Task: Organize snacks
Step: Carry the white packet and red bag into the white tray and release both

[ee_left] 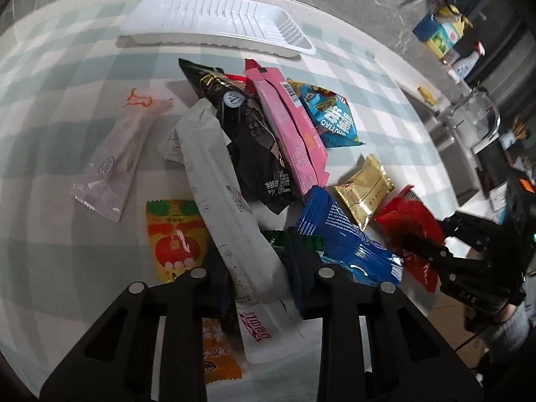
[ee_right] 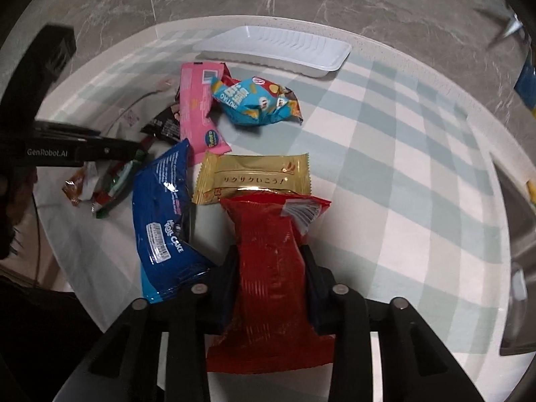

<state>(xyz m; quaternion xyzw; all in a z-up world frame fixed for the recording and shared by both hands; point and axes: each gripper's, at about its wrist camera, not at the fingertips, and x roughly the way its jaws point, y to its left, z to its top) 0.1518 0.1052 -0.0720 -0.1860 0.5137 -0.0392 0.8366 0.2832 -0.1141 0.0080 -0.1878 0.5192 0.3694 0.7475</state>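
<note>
A heap of snack packets lies on a checked tablecloth. My left gripper (ee_left: pixel 258 281) is closed on a long white packet (ee_left: pixel 227 207) that runs between its fingers. My right gripper (ee_right: pixel 271 268) is shut on a red packet (ee_right: pixel 268 268), which also shows in the left wrist view (ee_left: pixel 412 221) with the right gripper on it. A white plastic tray (ee_left: pixel 214 23) stands at the far edge; it also shows in the right wrist view (ee_right: pixel 278 50). Nearby lie a blue roll-cake packet (ee_right: pixel 160 214), a gold packet (ee_right: pixel 254 177), a pink packet (ee_right: pixel 197 107) and a light-blue chip bag (ee_right: pixel 254 100).
A black packet (ee_left: pixel 254 140), a clear packet (ee_left: pixel 114 154), an apple-print packet (ee_left: pixel 174 238) and an orange packet (ee_left: pixel 217 351) lie around the left gripper. A glass jug (ee_left: pixel 475 114), bottles (ee_left: pixel 442 33) and a sink lie off the table's right side.
</note>
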